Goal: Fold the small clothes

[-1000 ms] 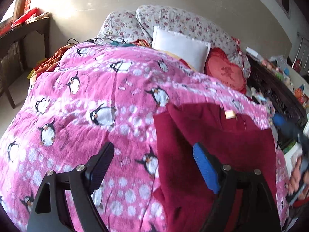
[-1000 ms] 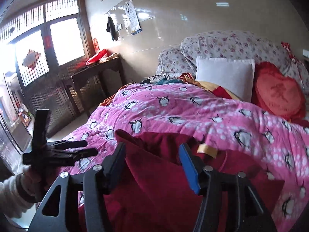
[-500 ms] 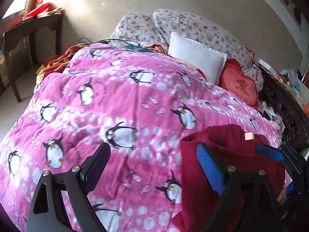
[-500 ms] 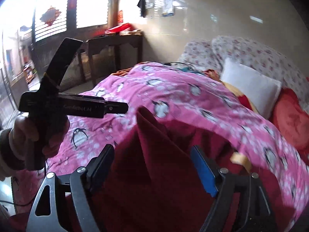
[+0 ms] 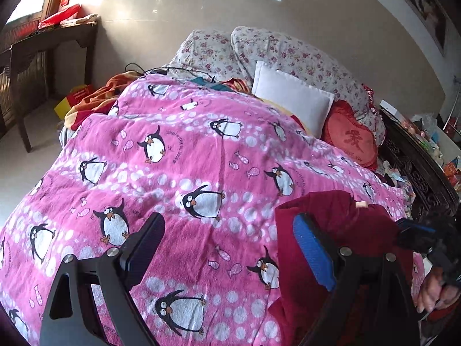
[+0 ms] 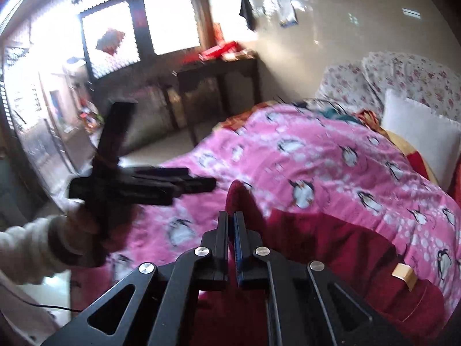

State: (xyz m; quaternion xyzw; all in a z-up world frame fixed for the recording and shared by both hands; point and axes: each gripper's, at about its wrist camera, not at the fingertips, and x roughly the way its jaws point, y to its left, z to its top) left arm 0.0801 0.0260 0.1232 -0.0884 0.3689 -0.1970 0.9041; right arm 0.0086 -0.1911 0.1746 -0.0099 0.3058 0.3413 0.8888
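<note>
A dark red garment [image 5: 331, 210] lies on the pink penguin blanket [image 5: 187, 158] at the near right of the bed. It also shows in the right wrist view [image 6: 331, 242], with a tan neck label [image 6: 404, 272]. My left gripper [image 5: 227, 248] is open and empty above the blanket, just left of the garment. It appears from the side in the right wrist view [image 6: 198, 184]. My right gripper [image 6: 230, 219] has its jaws together at a raised edge of the garment; cloth between them is not visible. It shows in the left wrist view [image 5: 415, 230] at the far right.
A white pillow [image 5: 291, 106], a red heart cushion [image 5: 353, 141] and floral pillows [image 5: 288, 54] lie at the head of the bed. A dark wooden table [image 6: 219, 83] stands beside the bed on the left. A dark carved bed frame [image 5: 417, 167] with clutter runs along the right.
My right gripper has gone from wide open to jaws together at the garment's raised edge. My left gripper has drawn back to the left, off the garment, still open.
</note>
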